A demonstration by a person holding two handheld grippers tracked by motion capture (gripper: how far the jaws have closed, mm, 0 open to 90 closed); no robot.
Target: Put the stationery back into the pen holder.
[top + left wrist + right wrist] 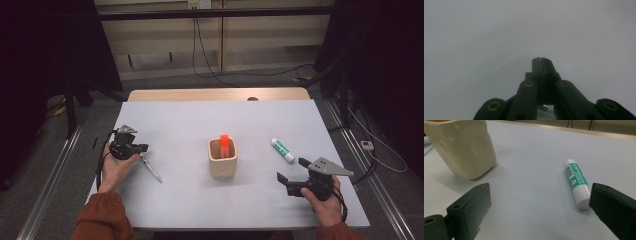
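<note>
Black jaws of our right gripper (536,202) stand wide apart close in front of its camera, with bare counter (531,170) between them and nothing held. Just past the jaw seen at the right of that view lies a glue stick (576,183), white with a green label, flat on the counter and near that jaw; whether they touch we cannot tell. Further off, at the left of that view, stands a cream cup (464,147).

From the high view we see the right gripper (292,175) low at the right of the counter (200,120), in our right hand (325,202), and the glue stick (283,150) lying just beyond it. The cup (222,162) stands upright near the middle of the counter with an orange marker (225,145) standing in it.

At the left, our left hand (116,170) holds the left gripper (142,156) low over the counter. A slim silver pen (150,168) slants away from it toward the near edge, one end at the jaws. In the left gripper view the jaws meet tip to tip against the pale counter (486,37); we make out no pen there, so we cannot say they grip it
</note>
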